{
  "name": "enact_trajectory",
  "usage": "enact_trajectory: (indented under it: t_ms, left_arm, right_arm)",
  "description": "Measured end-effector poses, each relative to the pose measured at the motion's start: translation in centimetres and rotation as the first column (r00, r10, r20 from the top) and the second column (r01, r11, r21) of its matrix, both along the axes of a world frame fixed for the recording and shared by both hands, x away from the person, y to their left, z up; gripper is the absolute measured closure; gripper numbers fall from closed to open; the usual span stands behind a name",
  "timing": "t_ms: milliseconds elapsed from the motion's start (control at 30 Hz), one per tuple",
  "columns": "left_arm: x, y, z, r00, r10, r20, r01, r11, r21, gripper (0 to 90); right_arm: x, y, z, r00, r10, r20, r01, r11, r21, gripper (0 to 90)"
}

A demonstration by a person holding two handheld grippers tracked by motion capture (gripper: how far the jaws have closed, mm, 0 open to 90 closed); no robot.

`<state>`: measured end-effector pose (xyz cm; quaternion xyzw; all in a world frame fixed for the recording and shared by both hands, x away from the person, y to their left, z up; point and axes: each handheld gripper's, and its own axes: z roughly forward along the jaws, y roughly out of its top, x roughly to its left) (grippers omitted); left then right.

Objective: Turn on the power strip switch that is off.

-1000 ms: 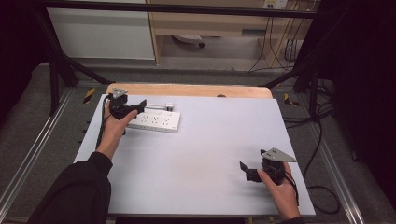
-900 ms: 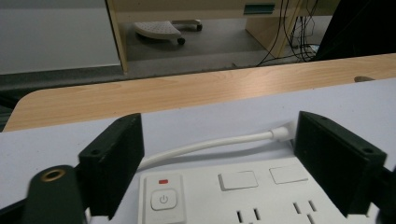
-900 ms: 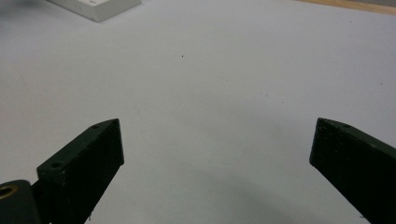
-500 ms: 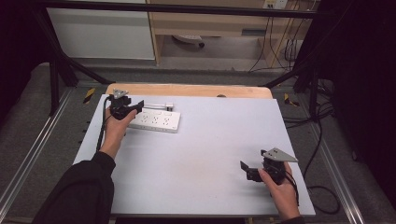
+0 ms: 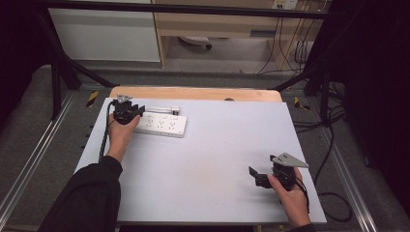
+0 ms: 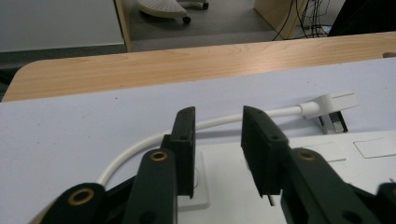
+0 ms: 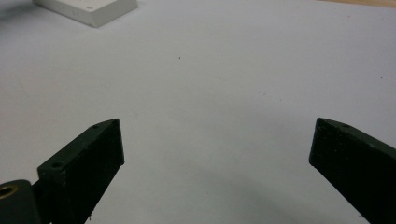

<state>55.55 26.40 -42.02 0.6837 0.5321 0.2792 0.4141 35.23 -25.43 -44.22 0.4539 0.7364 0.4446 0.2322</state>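
A white power strip (image 5: 162, 124) lies flat at the far left of the pale table (image 5: 217, 159), its white cable (image 6: 140, 149) curving behind it to a white plug (image 6: 334, 102). My left gripper (image 5: 138, 111) hangs over the strip's left end. Its jaws have just been closing and stand narrowly apart, with the strip's top (image 6: 224, 186) showing under and between them. I cannot see the pads pressing on it. My right gripper (image 5: 256, 177) rests near the front right of the table, wide open over bare surface (image 7: 215, 140). The strip's corner (image 7: 88, 9) shows far off in the right gripper view.
A wooden strip (image 5: 193, 93) runs along the table's far edge. Beyond it are a black frame bar (image 5: 193, 8), a chair base (image 5: 193, 42) and floor cables (image 5: 290, 53). Metal rails (image 5: 38, 159) flank the table.
The left gripper's jaws have drawn much closer together over the strip's left end. The left hand barely shifted, and the right hand and gripper kept still.
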Motion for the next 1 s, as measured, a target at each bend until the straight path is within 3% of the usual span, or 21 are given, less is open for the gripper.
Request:
enact_trajectory:
  t_ms: [400,533,1000]
  left_arm:
    - [0.3,-0.5,-1.1,0.9976,-0.059,-0.038,0.059,0.9983,-0.002,89.6]
    - [0.4,-1.1,-1.4,0.9965,-0.075,-0.037,0.075,0.9970,0.017,90.0]
    - [0.6,-1.7,-1.8,0.9967,-0.073,-0.034,0.073,0.9972,0.016,90.0]
  right_arm:
    - [0.0,0.0,0.0,1.0000,0.001,-0.003,-0.001,1.0000,0.000,3.6]
    - [0.0,0.0,0.0,1.0000,0.001,-0.004,-0.001,1.0000,-0.001,3.6]
    - [0.0,0.0,0.0,1.0000,0.004,-0.005,-0.004,1.0000,0.004,3.4]
